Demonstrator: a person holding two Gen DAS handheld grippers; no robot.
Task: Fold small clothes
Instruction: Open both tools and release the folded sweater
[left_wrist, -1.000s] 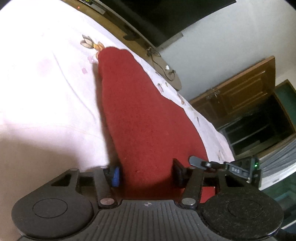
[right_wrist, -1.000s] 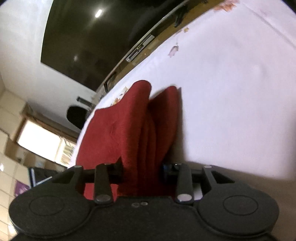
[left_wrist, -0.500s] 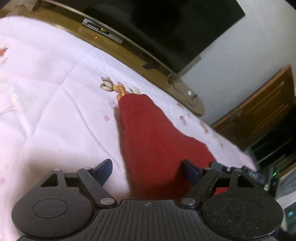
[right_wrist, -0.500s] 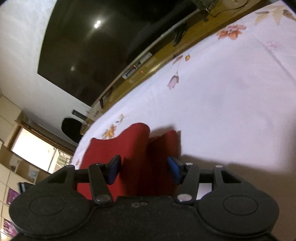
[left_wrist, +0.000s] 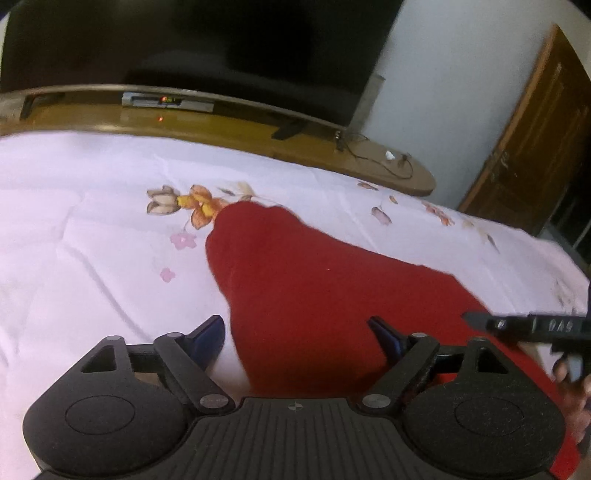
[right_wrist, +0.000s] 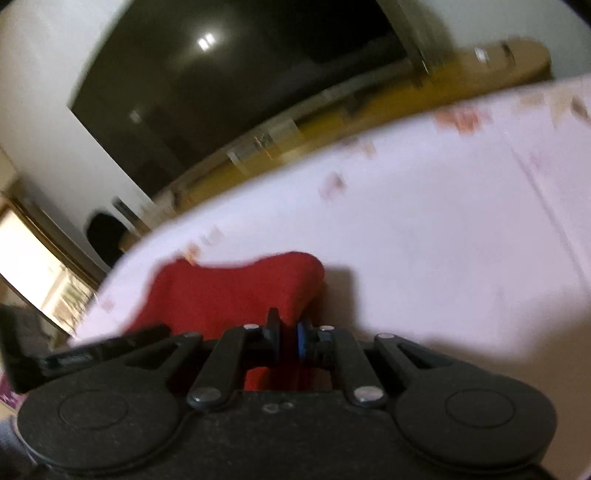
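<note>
Bed (left_wrist: 92, 258) carries everything: white sheet (left_wrist: 369, 192) with a scattered flower print, creased. Red cloth (left_wrist: 295, 288) lies flat on the sheet, its narrow end touching the big orange flower print (left_wrist: 199, 206). Small pink flowers sit just left of the cloth.

Right-wrist view motion-blurred; bed (right_wrist: 424, 236) print smeared there. Cloth (left_wrist: 314, 295) near end hidden behind left tongs (left_wrist: 295, 334), cut off at lower right edge.

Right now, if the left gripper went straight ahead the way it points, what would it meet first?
Probably the red garment: it lies between the open left gripper fingers and stretches ahead over the bedsheet. Depth is unclear.
</note>
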